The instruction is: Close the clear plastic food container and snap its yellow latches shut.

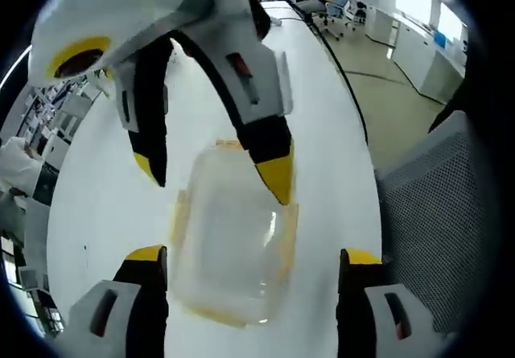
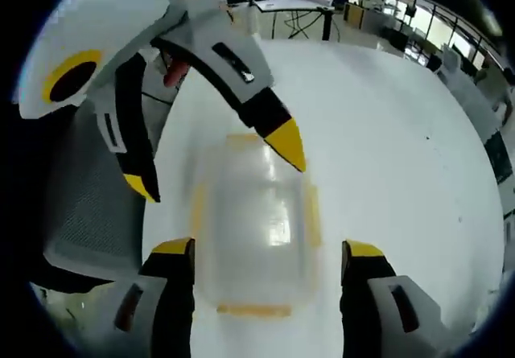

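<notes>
Left gripper view looks down on a white table [image 1: 96, 205] where the clear plastic food container [image 1: 233, 237] lies with its lid on, the yellow latches [image 1: 179, 217] showing along its edges. That view's own left gripper [image 1: 253, 265] has its jaws spread wide, one yellow tip to the left of the container and one to the right, both apart from it. From the far side the right gripper [image 1: 217, 173] reaches in, its jaws also spread; its left tip hangs over bare table and its right tip lies over the far right part of the lid, though whether it touches cannot be told. A grey mesh chair back [image 1: 438, 213] stands at the right edge of the table. Right gripper view shows the same container [image 2: 253, 225] between that gripper's [image 2: 265, 253] spread jaws, lid on, yellow latches [image 2: 312, 213] on its sides. The left gripper [image 2: 217, 169] comes in from the far left, jaws parted, one tip over the far edge of the lid. The mesh chair [image 2: 88, 213] sits at the left, the table [image 2: 402, 157] stretching right.
</notes>
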